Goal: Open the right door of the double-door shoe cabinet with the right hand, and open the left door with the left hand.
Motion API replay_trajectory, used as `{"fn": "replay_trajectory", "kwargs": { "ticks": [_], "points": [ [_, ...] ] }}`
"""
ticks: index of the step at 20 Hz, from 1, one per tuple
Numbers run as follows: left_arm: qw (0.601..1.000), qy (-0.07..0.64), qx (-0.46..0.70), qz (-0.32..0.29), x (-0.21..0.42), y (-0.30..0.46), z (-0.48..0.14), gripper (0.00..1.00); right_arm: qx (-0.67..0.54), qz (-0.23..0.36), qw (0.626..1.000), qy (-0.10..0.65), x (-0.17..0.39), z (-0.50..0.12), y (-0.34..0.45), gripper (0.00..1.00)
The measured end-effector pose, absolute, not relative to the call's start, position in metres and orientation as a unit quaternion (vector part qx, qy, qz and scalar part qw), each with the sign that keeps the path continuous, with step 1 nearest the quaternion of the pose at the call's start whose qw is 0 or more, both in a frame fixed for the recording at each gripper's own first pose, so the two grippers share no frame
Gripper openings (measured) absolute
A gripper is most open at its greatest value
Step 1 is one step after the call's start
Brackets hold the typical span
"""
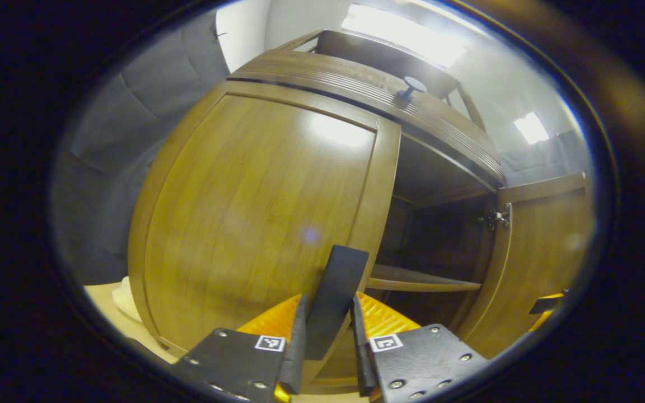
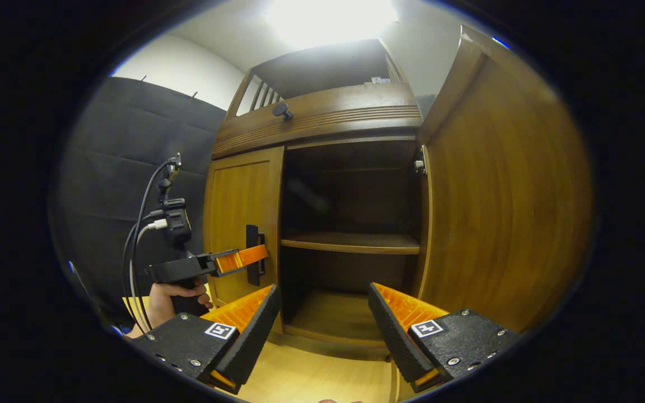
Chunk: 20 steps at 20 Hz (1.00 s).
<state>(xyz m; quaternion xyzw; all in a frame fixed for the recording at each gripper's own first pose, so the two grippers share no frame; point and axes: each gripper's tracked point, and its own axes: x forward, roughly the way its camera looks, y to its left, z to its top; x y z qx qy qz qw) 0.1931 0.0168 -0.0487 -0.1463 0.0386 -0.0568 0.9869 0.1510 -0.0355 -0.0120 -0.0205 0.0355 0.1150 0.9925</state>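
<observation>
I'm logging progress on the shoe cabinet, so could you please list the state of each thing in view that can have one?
Right door: swung wide open.
Left door: closed or just barely ajar.
Left door handle: gripped between the left gripper's fingers.
Left gripper: shut on the handle.
Right gripper: open, holding nothing.
Cabinet shelf: bare.

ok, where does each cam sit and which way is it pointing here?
Left gripper view: rides the left gripper, close against the closed left door; its own fingers clamp the dark door handle.
Right gripper view: rides the right gripper, set back, facing the cabinet's open interior and shelf; own fingers spread apart; swung-open right door alongside.
Shared: both show the left door, its handle, the shelf and right door; the right gripper view also catches the left gripper and the hand holding it.
</observation>
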Motion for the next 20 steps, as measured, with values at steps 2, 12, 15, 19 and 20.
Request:
{"fn": "replay_trajectory", "kwargs": {
  "ticks": [2, 12, 15, 19, 20],
  "points": [
    [0.991, 0.040, -0.116, -0.050, 0.190, 0.016, -0.051, 0.24, -0.012, 0.117, 0.992, 0.039, 0.152, -0.014, -0.034, 0.98],
    [0.991, 0.050, -0.104, -0.067, 0.189, 0.014, -0.052, 0.22, 0.005, 0.116, 0.992, 0.052, 0.160, -0.017, -0.037, 0.98],
    [0.990, 0.047, -0.112, -0.072, 0.187, 0.015, -0.050, 0.22, 0.004, 0.113, 0.992, 0.048, 0.176, -0.018, -0.041, 0.97],
    [0.990, 0.048, -0.108, -0.076, 0.185, 0.015, -0.050, 0.22, 0.006, 0.105, 0.993, 0.049, 0.196, -0.023, -0.050, 0.97],
    [0.990, 0.046, -0.108, -0.076, 0.185, 0.015, -0.049, 0.29, 0.009, 0.104, 0.993, 0.049, 0.203, -0.025, -0.054, 0.97]
  ]
}}
